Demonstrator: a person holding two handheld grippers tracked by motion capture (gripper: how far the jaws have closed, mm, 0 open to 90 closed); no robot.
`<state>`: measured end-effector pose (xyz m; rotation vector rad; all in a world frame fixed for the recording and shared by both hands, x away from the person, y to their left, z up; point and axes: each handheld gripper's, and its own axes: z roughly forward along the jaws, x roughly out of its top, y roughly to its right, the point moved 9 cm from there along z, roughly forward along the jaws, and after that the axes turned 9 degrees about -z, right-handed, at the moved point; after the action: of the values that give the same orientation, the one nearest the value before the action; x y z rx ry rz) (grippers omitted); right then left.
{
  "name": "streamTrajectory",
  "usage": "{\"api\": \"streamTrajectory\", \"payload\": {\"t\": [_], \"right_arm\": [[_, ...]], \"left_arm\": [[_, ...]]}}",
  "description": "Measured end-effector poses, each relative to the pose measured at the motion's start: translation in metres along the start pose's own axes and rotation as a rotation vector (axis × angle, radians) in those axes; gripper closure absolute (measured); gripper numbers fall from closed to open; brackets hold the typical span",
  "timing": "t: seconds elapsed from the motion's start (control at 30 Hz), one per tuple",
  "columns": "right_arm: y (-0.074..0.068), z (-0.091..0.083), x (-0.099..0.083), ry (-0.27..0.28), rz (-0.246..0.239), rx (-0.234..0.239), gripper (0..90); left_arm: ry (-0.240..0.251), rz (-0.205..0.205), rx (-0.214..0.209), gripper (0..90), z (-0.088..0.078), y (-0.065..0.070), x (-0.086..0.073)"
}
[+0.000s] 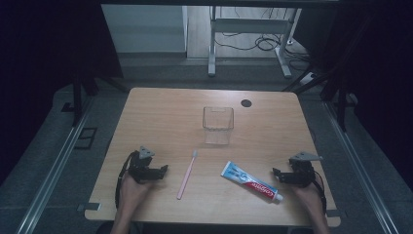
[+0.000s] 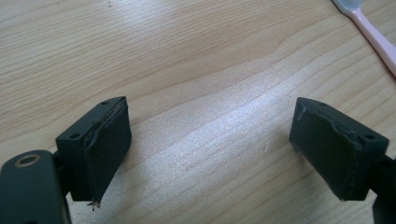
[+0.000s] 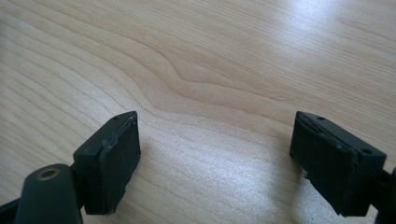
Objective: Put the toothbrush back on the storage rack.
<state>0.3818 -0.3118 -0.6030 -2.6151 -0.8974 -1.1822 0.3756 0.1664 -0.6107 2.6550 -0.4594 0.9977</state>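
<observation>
A: Pink plastic toothbrush [image 1: 187, 174]: it lies flat on the light wooden table [image 1: 160, 112], lower centre of the high view, handle running from the lower left up to the pale head at the upper right. In the left gripper view the head end shows in the upper right corner [image 2: 369, 28].

B: And the tube?

A: Blue, white and red toothpaste tube [image 1: 251, 181]: flat on the table, lower right of centre, white cap at its lower right end. It is apart from the toothbrush.

B: Left gripper?

A: Left gripper [image 1: 164, 169]: lower left of the high view, held in the person's left hand [image 1: 131, 187], near the toothbrush but not touching it. In the left gripper view its jaws stand wide apart [image 2: 210, 149] with only bare wood between them.

B: Right gripper?

A: Right gripper [image 1: 276, 173]: lower right of the high view, held in the person's right hand [image 1: 307, 192], just beside the cap end of the toothpaste tube. In the right gripper view its jaws are spread [image 3: 215, 154], nothing between them.

B: Anything else on the surface?

A: Clear square plastic cup [image 1: 217, 125]: upright, centre of the high view, above the toothbrush head. Round black cable hole [image 1: 246, 103]: upper right of the cup.
</observation>
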Motion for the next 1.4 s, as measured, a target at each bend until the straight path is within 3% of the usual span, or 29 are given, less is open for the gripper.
{"api": "streamTrajectory", "payload": {"t": [0.77,1.03,1.4], "right_arm": [[-0.001,0.000,0.000,-0.001,0.003,0.000,15.2],[-0.001,0.000,0.000,-0.002,0.006,0.000,15.2],[-0.001,0.000,0.000,-0.001,0.003,0.000,15.2]], "left_arm": [[0.005,-0.009,0.007,14.6,-0.001,0.000,0.000],[0.000,-0.010,0.011,26.8,-0.005,-0.001,0.001],[0.014,0.026,-0.034,49.9,-0.014,0.018,0.007]]}}
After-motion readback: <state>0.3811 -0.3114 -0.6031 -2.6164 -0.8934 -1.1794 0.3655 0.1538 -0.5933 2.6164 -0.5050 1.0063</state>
